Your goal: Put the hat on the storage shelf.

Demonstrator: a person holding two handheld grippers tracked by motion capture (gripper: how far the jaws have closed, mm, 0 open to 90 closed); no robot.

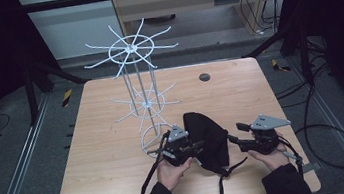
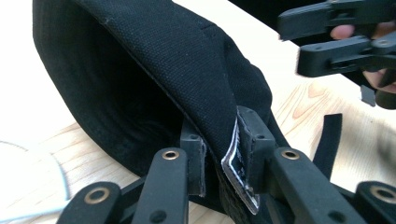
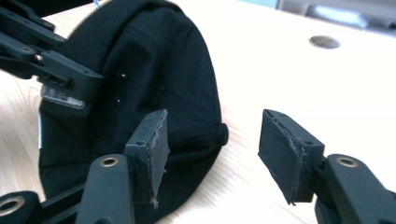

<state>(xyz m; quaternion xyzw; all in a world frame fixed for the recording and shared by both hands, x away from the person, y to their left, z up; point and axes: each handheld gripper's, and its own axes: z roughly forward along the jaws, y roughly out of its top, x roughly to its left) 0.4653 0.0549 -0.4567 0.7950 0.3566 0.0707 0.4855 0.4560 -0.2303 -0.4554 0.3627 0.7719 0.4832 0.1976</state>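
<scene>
Near the desk [image 1: 121, 184] front edge, black cap [image 1: 210, 135] lies between both grippers: left gripper [image 2: 222, 154] jaws clamped on its rim, right gripper [image 3: 212, 154] jaws apart, cap just left of them.

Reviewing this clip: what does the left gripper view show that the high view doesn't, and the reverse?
Left gripper view: the left gripper has its pads pinched on the black cap's edge beside a white label.
High view: a white wire rack stands behind the cap, with a round hole in the table and both of the person's hands.
Both: the cap, the wooden table and the open right gripper.
</scene>
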